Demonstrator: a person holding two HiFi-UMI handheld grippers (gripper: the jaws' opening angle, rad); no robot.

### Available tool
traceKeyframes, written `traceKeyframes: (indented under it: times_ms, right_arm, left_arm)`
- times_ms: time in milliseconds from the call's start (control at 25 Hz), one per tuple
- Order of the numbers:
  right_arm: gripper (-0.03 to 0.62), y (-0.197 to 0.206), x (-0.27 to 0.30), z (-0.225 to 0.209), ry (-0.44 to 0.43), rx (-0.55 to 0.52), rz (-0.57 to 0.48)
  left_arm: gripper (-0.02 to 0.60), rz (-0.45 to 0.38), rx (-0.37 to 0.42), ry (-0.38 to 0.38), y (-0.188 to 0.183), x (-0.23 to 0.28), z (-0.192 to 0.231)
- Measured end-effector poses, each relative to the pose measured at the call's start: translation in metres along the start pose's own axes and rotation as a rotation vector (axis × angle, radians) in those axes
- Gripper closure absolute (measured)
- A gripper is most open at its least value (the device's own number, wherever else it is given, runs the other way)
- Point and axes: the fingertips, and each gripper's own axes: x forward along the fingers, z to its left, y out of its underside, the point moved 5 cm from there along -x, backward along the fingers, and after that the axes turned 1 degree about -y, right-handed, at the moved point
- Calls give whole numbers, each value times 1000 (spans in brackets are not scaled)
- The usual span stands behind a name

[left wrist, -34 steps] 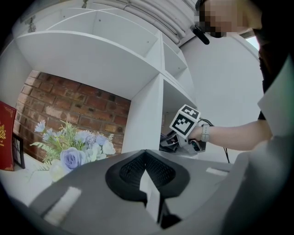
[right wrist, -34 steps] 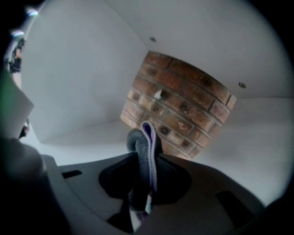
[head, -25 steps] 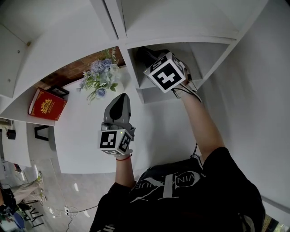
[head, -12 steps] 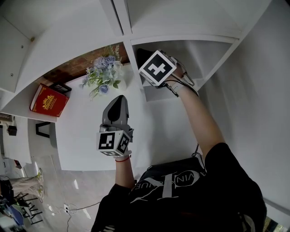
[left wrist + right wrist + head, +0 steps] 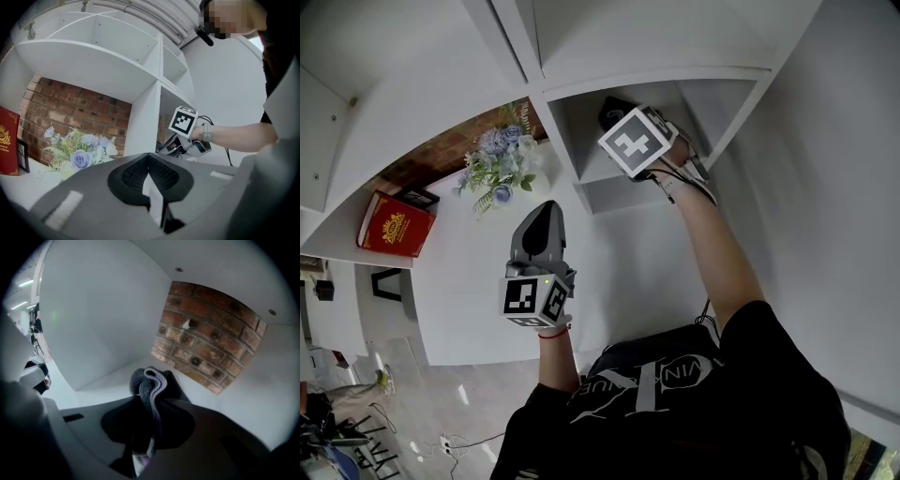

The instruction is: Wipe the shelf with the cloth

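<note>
Relative to the preceding frame, the right gripper (image 5: 617,111) has shifted slightly rightward inside the shelf (image 5: 598,169) compartment. Its jaws pinch the single cloth (image 5: 149,380), folded, dark grey with a lilac edge. The left gripper (image 5: 546,211), jaws pressed together on nothing, hangs outside the shelf; two grippers in all.

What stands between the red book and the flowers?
A small black frame, close beside the red book; the left gripper view shows it best.

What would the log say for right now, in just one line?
task: wipe shelf | right gripper: shut on cloth, inside shelf | left gripper: shut, empty, outside shelf
</note>
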Motion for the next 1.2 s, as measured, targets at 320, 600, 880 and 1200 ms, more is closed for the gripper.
traceKeyframes:
  times_ms: [320, 600, 880, 1200]
  right_arm:
    - [522, 35, -16, -34, 137, 69, 42]
    - [523, 54, -26, -49, 248, 173, 92]
    - [523, 52, -29, -49, 232, 139, 63]
    - [523, 25, -47, 2, 89, -32, -163]
  left_arm:
    - [569, 3, -6, 46, 1, 10, -12]
    - [569, -1, -8, 85, -2, 16, -21]
    - [571, -13, -3, 89, -6, 16, -23]
    - [571, -6, 2, 72, -4, 8, -19]
